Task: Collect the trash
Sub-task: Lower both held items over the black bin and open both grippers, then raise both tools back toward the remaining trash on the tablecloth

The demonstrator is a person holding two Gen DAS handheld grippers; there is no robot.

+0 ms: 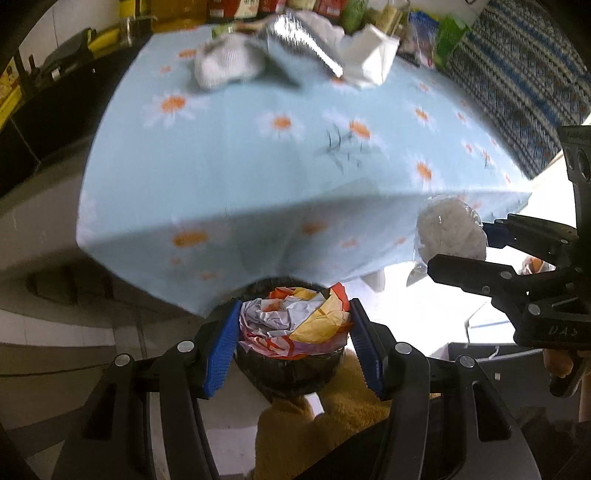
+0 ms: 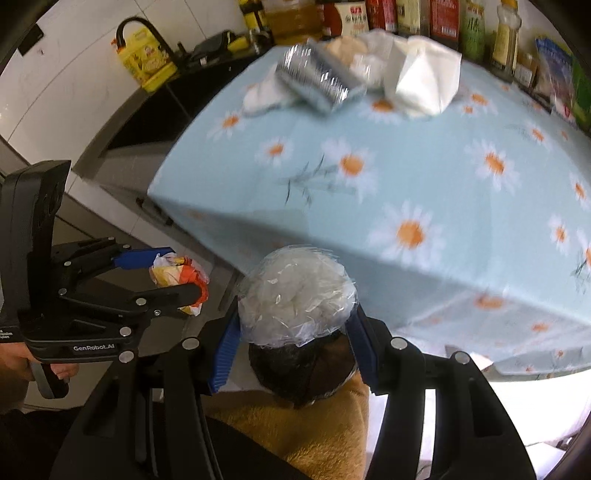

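The left claw held a crumpled wrapper between its pads, just off the bench's near edge and above a bin on the floor. To its right, the right claw held a wad of plastic film. At the bench's far side lay a foil tray, a paper bag to its right, with bottles behind them.

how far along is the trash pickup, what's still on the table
Near side of the daisy tablecloth looks cleared. In hand: left gripper clamps a crumpled red-yellow-white wrapper; right gripper clamps a clear plastic wad, both above a dark bin. Left: foil tray, white paper bag, white wads.
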